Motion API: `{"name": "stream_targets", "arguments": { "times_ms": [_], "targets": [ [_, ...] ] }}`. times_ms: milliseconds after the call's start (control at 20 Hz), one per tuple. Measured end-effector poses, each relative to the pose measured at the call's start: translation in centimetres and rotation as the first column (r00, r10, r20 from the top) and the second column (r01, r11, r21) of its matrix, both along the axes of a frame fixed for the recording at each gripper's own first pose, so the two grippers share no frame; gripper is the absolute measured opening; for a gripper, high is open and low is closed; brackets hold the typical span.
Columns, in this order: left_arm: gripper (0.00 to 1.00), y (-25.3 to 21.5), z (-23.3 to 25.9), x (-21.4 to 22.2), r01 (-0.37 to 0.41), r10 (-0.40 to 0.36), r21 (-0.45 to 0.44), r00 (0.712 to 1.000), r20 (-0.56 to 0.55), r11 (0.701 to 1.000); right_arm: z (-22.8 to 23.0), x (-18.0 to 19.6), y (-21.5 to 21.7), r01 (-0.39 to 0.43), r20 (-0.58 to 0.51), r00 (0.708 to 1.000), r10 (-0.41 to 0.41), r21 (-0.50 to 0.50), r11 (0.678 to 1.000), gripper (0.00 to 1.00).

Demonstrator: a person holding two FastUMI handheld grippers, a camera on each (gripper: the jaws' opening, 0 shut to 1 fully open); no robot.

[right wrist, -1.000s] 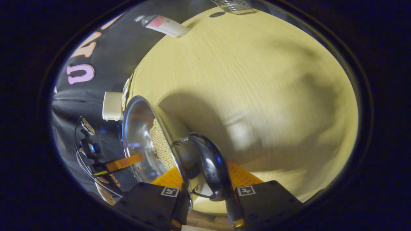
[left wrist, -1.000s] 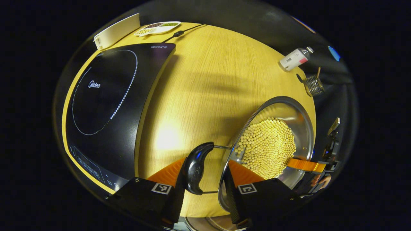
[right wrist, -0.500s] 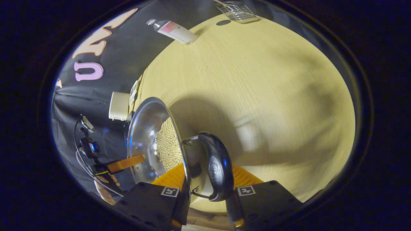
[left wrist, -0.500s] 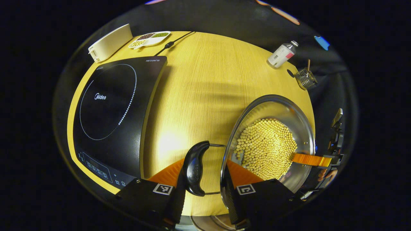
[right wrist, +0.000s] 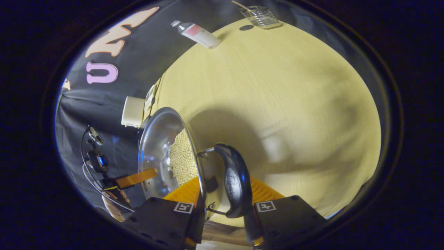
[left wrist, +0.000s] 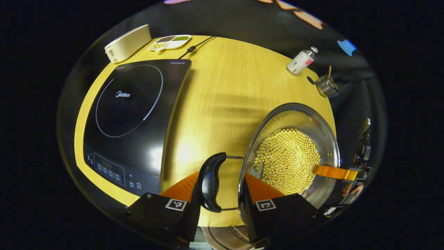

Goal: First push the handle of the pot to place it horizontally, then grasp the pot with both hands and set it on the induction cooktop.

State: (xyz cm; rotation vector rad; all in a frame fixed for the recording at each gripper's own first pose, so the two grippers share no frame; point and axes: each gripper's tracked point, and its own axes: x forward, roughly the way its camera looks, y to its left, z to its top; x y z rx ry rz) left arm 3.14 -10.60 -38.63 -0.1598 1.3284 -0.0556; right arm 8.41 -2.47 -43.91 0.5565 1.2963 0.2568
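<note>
A steel pot (left wrist: 295,113) holding yellow beans (left wrist: 288,159) hangs above the wooden table (left wrist: 225,86), to the right of the black induction cooktop (left wrist: 131,114). In the left gripper view my left gripper (left wrist: 220,210) is shut on the pot's black side handle (left wrist: 210,180), which lies level. Across the pot the right gripper's orange finger (left wrist: 333,172) reaches the rim. In the right gripper view my right gripper (right wrist: 223,215) is shut on the opposite black handle (right wrist: 234,180), with the pot (right wrist: 156,139) to its left. The left gripper (right wrist: 135,178) shows beyond it.
At the table's far edge stand a white box (left wrist: 127,42), a divided dish of beans (left wrist: 170,41) and the cooktop's cable (left wrist: 194,47). A white bottle (left wrist: 301,60) and a wire basket (left wrist: 326,86) sit at the far right corner.
Both grippers have carried the pot a little toward the cooktop, which has slid rightward in the left gripper view. Both grips on the handles are unchanged.
</note>
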Motion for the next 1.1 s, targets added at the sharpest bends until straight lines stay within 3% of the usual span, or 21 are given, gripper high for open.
{"name": "stream_targets", "arguments": {
  "times_ms": [50, 100, 400, 550, 600, 1100],
  "targets": [
    [0.57, 0.4, 0.4, -0.5, -0.002, 0.002, 0.002, 1.000, 0.002, 1.000, 0.3, -0.3, 0.4, -0.005, 0.001, 1.000, 0.005, 0.003, 1.000, 0.44],
    [0.57, 0.8, 0.8, -0.7, -0.004, 0.004, 0.004, 1.000, 0.007, 1.000, 0.6, -0.5, 0.9, -0.010, 0.005, 1.000, 0.010, 0.006, 1.000, 0.50],
    [0.60, 4.7, 2.7, -0.6, 0.005, -0.006, 0.020, 0.999, 0.043, 1.000, 2.0, -0.9, 4.9, -0.014, 0.043, 0.999, 0.013, 0.019, 1.000, 0.50],
    [0.60, 7.1, 3.6, 0.1, 0.026, -0.026, 0.010, 0.998, 0.054, 1.000, 2.8, -1.1, 7.6, 0.014, 0.063, 0.998, -0.015, 0.020, 1.000, 0.50],
    [0.58, 7.9, 3.9, 0.5, 0.039, -0.039, 0.008, 0.998, 0.056, 0.999, 3.1, -1.1, 8.5, 0.026, 0.067, 0.997, -0.027, 0.017, 1.000, 0.44],
    [0.57, 17.6, 4.1, 5.2, 0.138, -0.136, -0.014, 0.987, 0.085, 0.990, 3.7, -0.5, 19.0, 0.108, 0.117, 0.987, -0.108, -0.001, 0.994, 0.44]
  ]
}}
